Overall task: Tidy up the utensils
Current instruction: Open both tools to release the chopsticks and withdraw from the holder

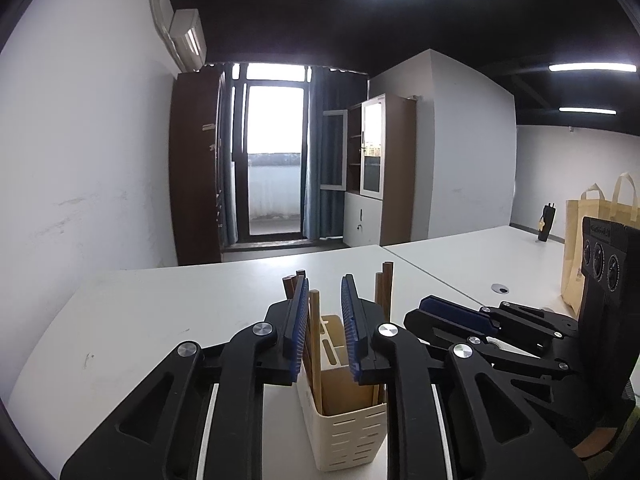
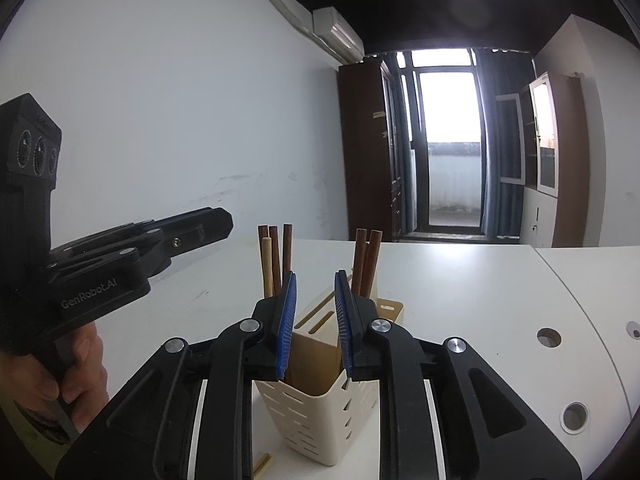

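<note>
In the left wrist view my left gripper sat low in the centre of the frame, its blue pads a little apart with nothing pinched between them. Behind and below that gap stood the cream slotted holder on the white table. A light wooden stick rose out of the holder just behind the left pad, and I judged it was not pressed by either pad. Darker wooden handles stood up in the far right part of the holder.

In the right wrist view my right gripper also had its pads slightly parted and empty, framing the wooden insert inside the holder at lower centre. One cluster of sticks stood upper left of the pads and a pair upper right. One loose stick lay on the table at the bottom edge, beside the holder's base.

I read the sorting as nearly finished, with that loose piece apparently the one left over. To do it well I would have backed both grippers away from the holder without nudging it, since it looked light and top-heavy. I would then have opened one gripper wider, come down along the stick's length, and pinched it near the middle.
</note>
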Tool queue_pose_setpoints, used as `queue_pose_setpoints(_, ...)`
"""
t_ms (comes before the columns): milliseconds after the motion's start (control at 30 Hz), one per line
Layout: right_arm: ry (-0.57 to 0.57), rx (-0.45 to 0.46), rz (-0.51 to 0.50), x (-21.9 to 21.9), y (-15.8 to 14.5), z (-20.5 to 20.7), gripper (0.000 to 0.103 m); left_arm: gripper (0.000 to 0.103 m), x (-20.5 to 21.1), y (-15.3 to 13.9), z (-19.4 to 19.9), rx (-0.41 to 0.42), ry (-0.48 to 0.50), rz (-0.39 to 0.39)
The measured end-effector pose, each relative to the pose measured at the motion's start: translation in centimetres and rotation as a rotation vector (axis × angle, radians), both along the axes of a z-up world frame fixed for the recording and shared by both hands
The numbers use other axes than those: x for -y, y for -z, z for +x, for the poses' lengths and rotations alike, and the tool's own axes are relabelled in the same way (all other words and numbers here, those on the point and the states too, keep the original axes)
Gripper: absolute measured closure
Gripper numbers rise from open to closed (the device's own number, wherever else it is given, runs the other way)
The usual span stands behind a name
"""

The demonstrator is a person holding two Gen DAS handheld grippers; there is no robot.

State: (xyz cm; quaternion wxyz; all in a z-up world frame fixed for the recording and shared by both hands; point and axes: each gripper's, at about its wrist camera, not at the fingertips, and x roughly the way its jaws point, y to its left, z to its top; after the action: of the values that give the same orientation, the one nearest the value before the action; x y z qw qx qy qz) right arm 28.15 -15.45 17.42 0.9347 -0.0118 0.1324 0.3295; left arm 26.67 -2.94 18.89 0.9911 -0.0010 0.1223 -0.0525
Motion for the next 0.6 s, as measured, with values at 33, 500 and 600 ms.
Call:
queue_pose_setpoints(33,0.002,0.0,-0.003,0.0,0.0,-0.1,0.082,0.084,0.0,-0.1,-0.2,0.001,-0.003,0.003)
queue_pose_setpoints(500,-0.001,0.001,-0.065,-1.0,0.8,-3.3,0.068,0.075,-0.8,1.4,-3.5,-0.075,-0.043,0.014)
queue_pose_setpoints(600,-0.011,-0.005,-0.074,-1.0,1.5,-4.3,0.066,0.073,-1.0,1.7,-4.2,-0.09,-0.053,0.018)
